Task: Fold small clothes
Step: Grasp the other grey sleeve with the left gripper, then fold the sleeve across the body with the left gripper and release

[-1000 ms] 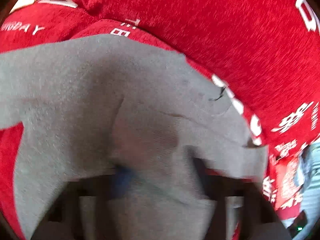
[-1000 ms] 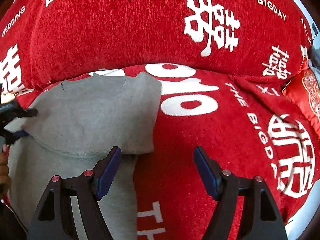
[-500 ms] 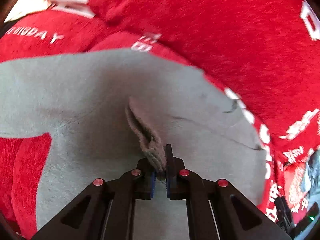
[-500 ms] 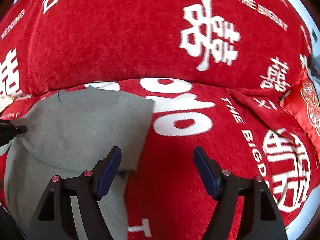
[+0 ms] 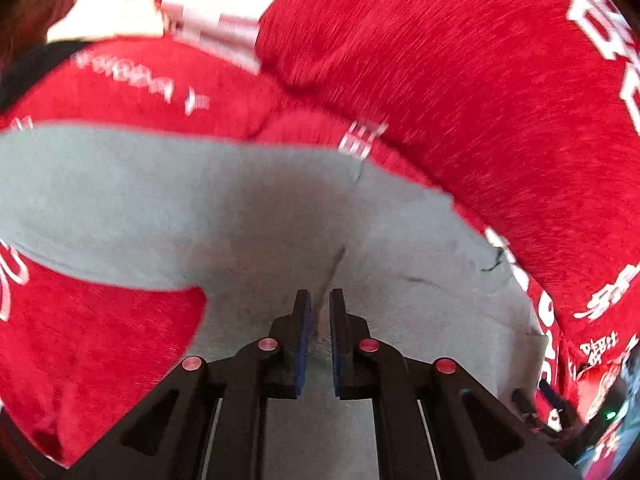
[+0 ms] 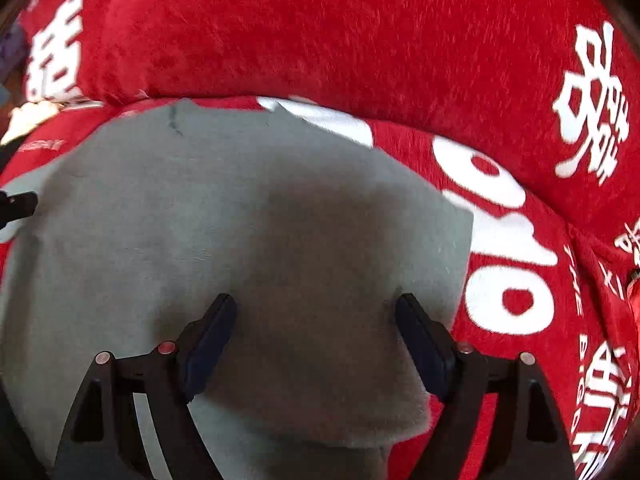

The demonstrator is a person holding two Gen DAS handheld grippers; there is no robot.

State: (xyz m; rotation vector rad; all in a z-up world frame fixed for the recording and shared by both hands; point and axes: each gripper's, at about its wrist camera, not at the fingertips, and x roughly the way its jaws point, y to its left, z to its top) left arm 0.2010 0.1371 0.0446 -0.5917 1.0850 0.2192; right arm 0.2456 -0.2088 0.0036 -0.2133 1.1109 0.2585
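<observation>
Now, with left gripper (image 5: 319,300) nearly together, seemingly pinching a ridge of the gray garment (image 6: 240,220) spread on the red sofa cover (image 6: 320,40), and right gripper (image 6: 316,304) wide apart above it: lift slowly, fold evenly.

Red plush sofa cover (image 6: 320,40) w/ white characters (image 6: 592,108) & "THE BIGDAY" lettering.

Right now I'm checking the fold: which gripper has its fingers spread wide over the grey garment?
The right gripper: its fingers stand wide apart above the grey garment. The left gripper shows only a narrow gap, with a ridge of the cloth between its fingers.
</observation>
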